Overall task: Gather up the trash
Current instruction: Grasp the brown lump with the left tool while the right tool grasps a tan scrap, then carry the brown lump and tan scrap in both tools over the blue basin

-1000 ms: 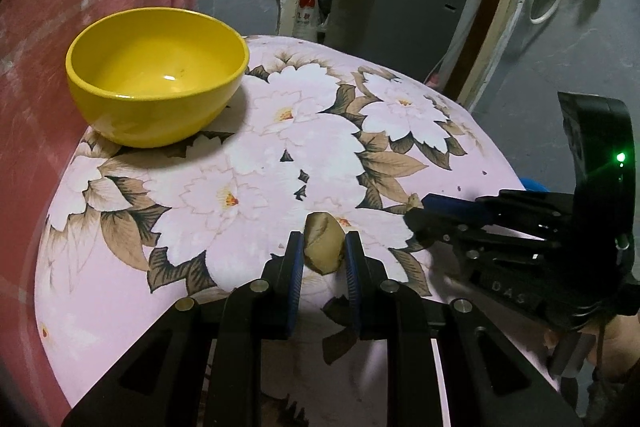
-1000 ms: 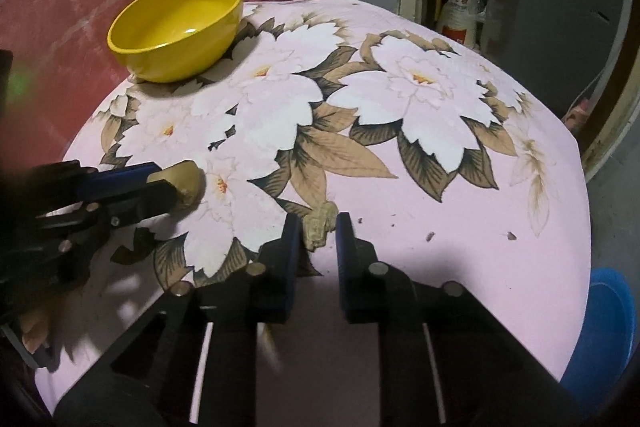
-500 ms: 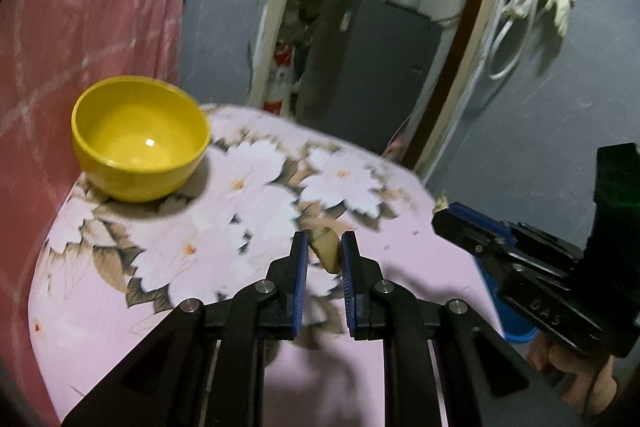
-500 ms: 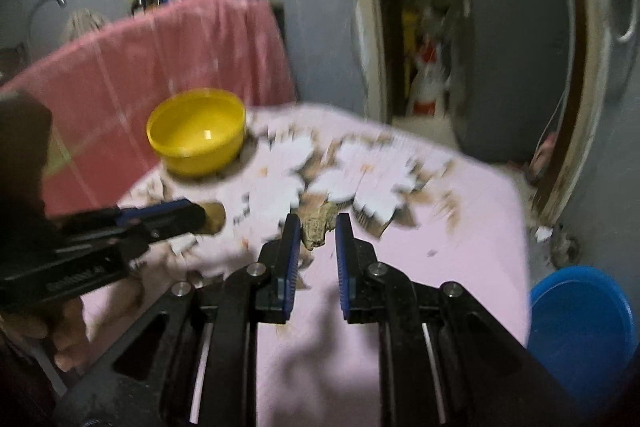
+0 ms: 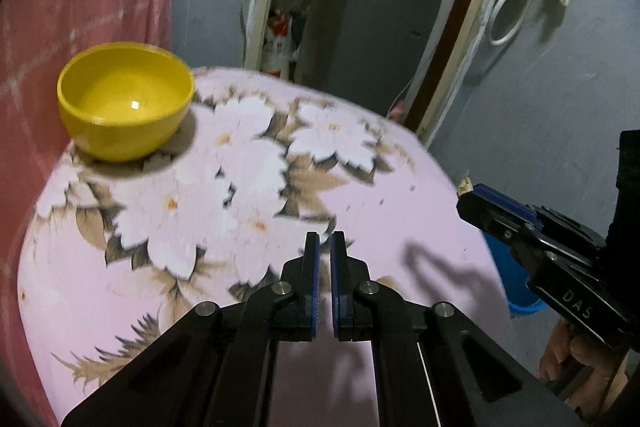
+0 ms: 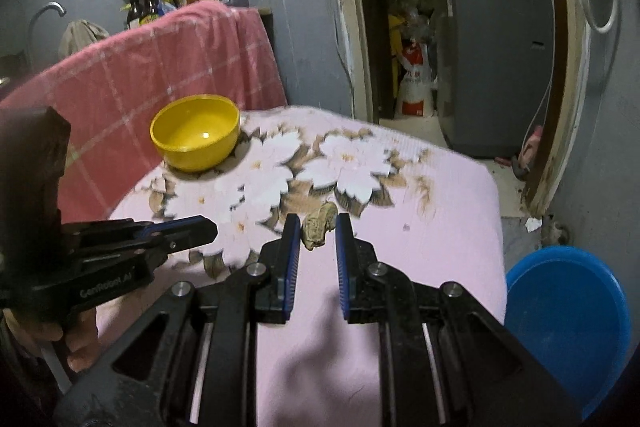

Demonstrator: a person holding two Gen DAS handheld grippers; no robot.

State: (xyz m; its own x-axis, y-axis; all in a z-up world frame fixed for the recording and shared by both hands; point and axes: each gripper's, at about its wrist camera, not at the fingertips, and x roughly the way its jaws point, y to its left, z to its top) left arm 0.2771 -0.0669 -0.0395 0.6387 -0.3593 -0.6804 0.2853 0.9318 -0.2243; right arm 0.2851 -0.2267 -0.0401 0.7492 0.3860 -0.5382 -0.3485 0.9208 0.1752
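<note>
Gone from the left gripper (image 5: 323, 239) is the yellowish scrap it carried half a second ago. Its jaws are now pulled nearly together with only a thin slit between the blue pads, and nothing sits in that slit. A small tan patch (image 5: 386, 281) shows just beside the gripper's right link, over the desk (image 5: 400, 187); I cannot tell whether it is that scrap or part of the leaf print.

The right gripper (image 6: 318, 218) has its jaws clenched on a brown scrap (image 6: 317, 229), which sits between the pad tips, lifted off the cloth. In the left view the scrap pokes out as a pale tip at the end of the right gripper, out past the desk's right edge. Both grippers hang above the near half of the desk, the left one over the flower print and well apart from the right one.

A yellow bowl (image 5: 124, 99) stands at the far left corner, close to the edge and against the pink cloth (image 5: 80, 7) hung behind it. The rest of the flowered top lies open between bowl and grippers.

Beyond the right edge, lower down, a blue bin (image 6: 568, 327) stands on the floor, its mouth open upward, just beside the desk's near right corner. Behind the far edge a doorway opens.
</note>
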